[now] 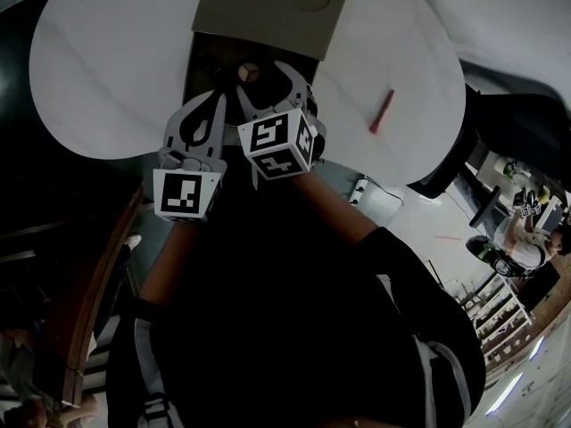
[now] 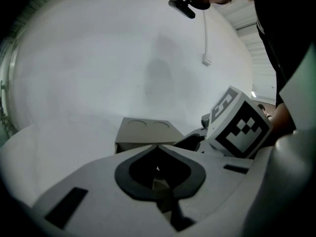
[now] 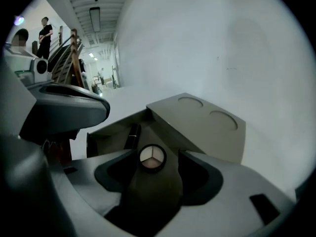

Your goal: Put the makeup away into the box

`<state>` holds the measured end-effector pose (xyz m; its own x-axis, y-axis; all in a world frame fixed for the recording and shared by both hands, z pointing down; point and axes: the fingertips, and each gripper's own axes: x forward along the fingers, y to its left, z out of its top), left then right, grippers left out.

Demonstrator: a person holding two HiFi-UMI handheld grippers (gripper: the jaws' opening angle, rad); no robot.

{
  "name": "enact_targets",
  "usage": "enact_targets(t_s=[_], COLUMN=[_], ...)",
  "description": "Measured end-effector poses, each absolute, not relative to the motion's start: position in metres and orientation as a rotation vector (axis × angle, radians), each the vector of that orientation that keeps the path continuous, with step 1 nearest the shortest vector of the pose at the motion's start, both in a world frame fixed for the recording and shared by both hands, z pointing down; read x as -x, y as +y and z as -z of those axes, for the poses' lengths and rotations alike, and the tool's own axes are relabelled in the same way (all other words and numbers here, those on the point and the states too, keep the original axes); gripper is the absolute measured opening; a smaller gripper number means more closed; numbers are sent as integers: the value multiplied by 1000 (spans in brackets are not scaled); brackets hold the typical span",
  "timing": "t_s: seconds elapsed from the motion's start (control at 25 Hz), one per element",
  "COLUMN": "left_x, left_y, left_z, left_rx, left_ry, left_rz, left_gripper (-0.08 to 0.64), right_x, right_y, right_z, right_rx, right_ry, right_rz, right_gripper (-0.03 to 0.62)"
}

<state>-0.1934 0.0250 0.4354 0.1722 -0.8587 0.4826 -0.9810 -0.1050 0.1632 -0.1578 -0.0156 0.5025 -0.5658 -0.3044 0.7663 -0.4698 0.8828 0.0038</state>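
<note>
The right gripper is held over the open box on the white desk with its fingers spread wide. A round compact is seen on the box floor between and just below their tips, pressed by neither, with a dark stick laid just beyond it. The left gripper is held just left of the right fingers, its own fingers brought together at the tips, and a red pencil is seen on the desk well to their right.
</note>
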Motion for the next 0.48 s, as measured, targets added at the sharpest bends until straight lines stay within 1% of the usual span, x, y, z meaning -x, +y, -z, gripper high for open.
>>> enact_targets(t_s=[0.12,0.48], left_x=[187,154], left_y=[23,12], left_z=[-432,-422], left_rx=[-2036,-2127], left_ry=[-1725,-1664], left_rz=[-374,-391], left_gripper=[3,3], right_x=[151,116], right_y=[-20,-35], right_z=[-488,-448], right_rx=[-602,-784], right_ry=[-2260,-2362], right_rz=[-243,-183], right_gripper=[274,67])
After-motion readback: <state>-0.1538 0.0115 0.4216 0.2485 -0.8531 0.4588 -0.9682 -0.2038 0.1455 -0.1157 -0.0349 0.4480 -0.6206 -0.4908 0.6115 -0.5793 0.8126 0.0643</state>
